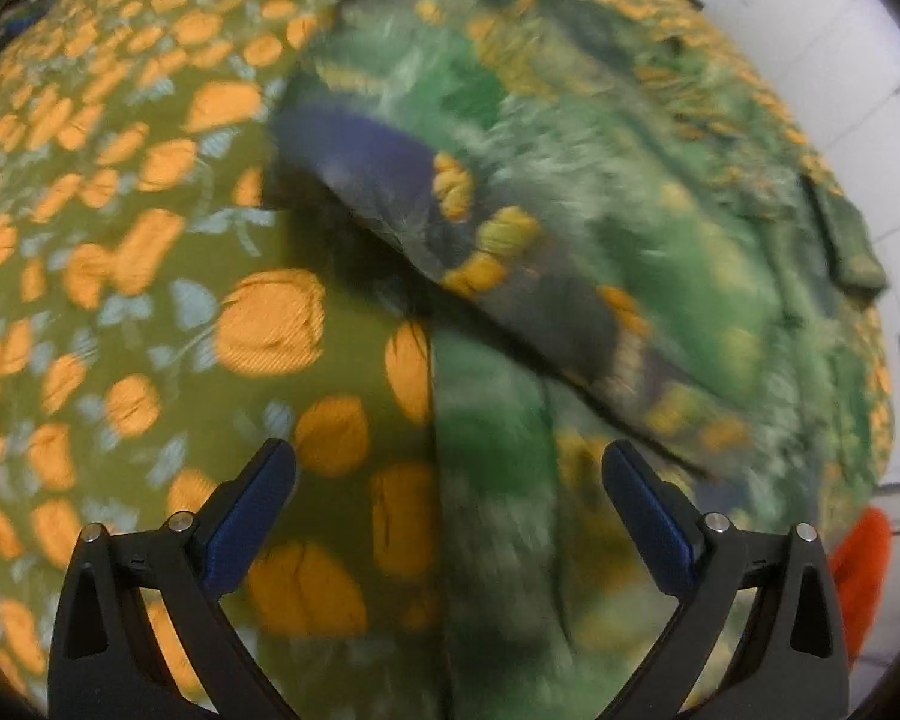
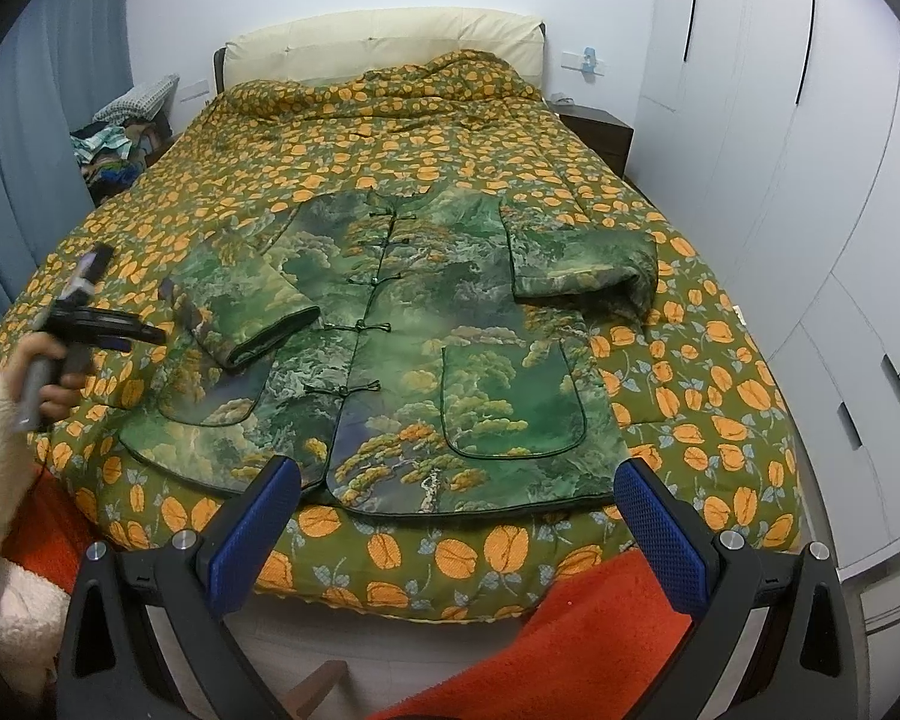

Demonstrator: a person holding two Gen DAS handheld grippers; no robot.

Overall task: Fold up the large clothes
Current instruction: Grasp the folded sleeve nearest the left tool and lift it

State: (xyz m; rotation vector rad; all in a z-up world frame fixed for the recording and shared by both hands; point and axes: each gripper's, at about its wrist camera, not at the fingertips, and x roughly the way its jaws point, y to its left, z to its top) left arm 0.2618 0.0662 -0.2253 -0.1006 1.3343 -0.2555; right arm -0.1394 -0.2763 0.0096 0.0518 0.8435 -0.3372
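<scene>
A green padded jacket (image 2: 426,336) with a tree print and knot buttons lies flat, front up, on the bed. Its left sleeve (image 2: 240,306) is folded in over the body; its right sleeve (image 2: 582,264) lies bent out to the right. My left gripper (image 1: 450,474) is open and empty, close above the jacket's left edge (image 1: 492,480) and the folded sleeve (image 1: 438,192); it also shows in the right wrist view (image 2: 120,330), held by a hand. My right gripper (image 2: 456,486) is open and empty, back from the foot of the bed, facing the jacket's hem.
The bed carries a green quilt with orange leaves (image 2: 390,138) and a cream headboard (image 2: 384,42). White wardrobes (image 2: 810,150) stand on the right, a nightstand (image 2: 600,126) at the back right, piled clothes (image 2: 120,144) at the back left. An orange rug (image 2: 570,630) lies on the floor.
</scene>
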